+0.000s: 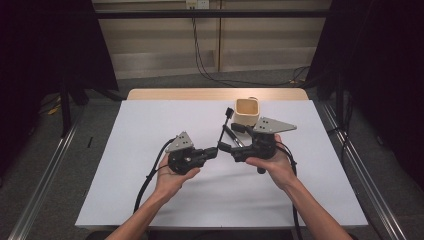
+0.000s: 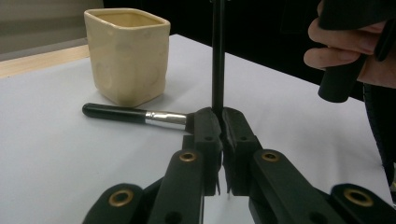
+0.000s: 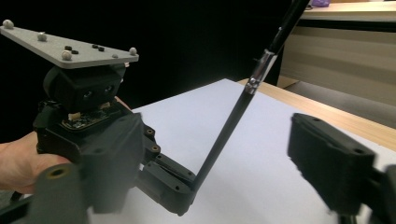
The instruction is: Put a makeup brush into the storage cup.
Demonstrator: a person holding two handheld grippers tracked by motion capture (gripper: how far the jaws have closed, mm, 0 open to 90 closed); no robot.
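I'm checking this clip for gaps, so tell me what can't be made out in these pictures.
- Held brush: its upper end runs off the top edge in both gripper views.
- Lying brush: in the left gripper view its bristles are hidden behind the left tool.
- Cup: in the left gripper view its own wall hides the inside, and in the high view it is too small to tell what is inside.

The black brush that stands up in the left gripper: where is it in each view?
High view: the black brush slants at table centre, below the cream cup.
Left gripper view: upright at centre, above the jaws.
Right gripper view: a diagonal from bottom centre to top right.
Shared landmark: the left gripper clamping its lower end.
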